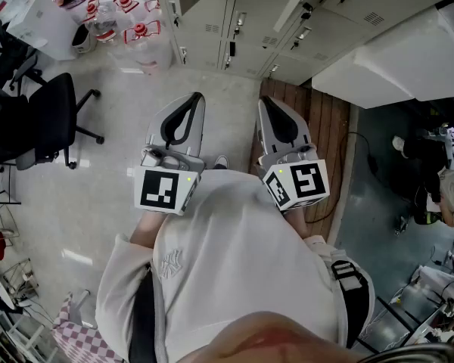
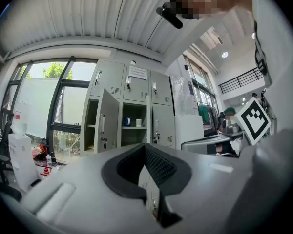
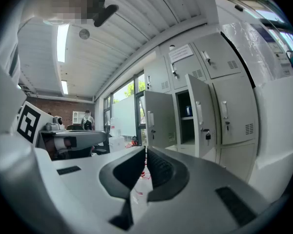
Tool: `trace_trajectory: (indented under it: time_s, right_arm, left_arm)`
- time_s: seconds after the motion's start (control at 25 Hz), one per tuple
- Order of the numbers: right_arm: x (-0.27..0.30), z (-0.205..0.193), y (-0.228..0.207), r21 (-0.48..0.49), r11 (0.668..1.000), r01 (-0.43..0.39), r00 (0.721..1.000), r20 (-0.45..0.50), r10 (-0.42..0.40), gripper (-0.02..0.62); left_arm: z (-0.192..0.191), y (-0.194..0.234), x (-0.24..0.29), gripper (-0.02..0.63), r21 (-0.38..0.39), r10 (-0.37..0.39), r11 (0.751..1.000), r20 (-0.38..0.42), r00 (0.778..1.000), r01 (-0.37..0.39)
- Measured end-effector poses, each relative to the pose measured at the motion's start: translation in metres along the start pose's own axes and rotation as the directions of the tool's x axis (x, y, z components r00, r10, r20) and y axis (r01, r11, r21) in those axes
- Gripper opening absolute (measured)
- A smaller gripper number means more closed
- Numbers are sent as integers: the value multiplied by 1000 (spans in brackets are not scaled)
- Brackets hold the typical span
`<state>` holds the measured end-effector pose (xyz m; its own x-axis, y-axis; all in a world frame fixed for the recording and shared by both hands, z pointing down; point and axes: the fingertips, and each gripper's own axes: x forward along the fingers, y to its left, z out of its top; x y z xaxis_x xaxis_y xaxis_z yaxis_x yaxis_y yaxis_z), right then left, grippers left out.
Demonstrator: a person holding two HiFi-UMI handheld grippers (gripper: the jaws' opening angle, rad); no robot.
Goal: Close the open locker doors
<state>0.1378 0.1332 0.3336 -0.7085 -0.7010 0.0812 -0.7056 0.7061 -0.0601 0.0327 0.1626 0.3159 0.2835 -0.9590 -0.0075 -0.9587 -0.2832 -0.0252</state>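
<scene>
A bank of pale grey lockers (image 1: pixel 242 21) stands ahead of me. In the left gripper view one door (image 2: pixel 107 126) hangs open beside an open compartment (image 2: pixel 134 123) with cups on a shelf. In the right gripper view two doors (image 3: pixel 158 118) (image 3: pixel 198 113) stand ajar on the right. My left gripper (image 1: pixel 194 97) and right gripper (image 1: pixel 265 101) are held side by side in front of my chest, well short of the lockers. Both are shut with nothing between their jaws, as the left gripper (image 2: pixel 145 152) and right gripper (image 3: pixel 145 162) show in their own views.
A black office chair (image 1: pixel 53 116) stands at the left. Large water bottles (image 1: pixel 129 21) sit by the lockers' left end. A wooden platform (image 1: pixel 318 119) lies under the lockers, with a white cabinet (image 1: pixel 393 59) at the right. A person (image 3: pixel 86 121) stands far off.
</scene>
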Motion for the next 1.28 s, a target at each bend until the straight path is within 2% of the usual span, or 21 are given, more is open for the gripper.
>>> trace_trajectory:
  time_s: [0.68,0.84,1.0,1.28]
  right_arm:
    - [-6,-2,-1,5,999,-38,999,5,38,17]
    - [-4,4,2,17,997,-72,997,26,72,17]
    - [4,6,2,63,994,-88,995,47,85,17]
    - [47,0,10,68,994,-81,997,14,80,17]
  left_arm:
    - [2,-9,-3,2,8,25,1000,8,1000,-25]
    - [2,-7,-2,2,5,32,999,11,999,-32]
    - [-3,2,-2,2,-2,42,999,2,999,-42]
    - [-8,46,10,2,-16,54,998,-1,999,-54]
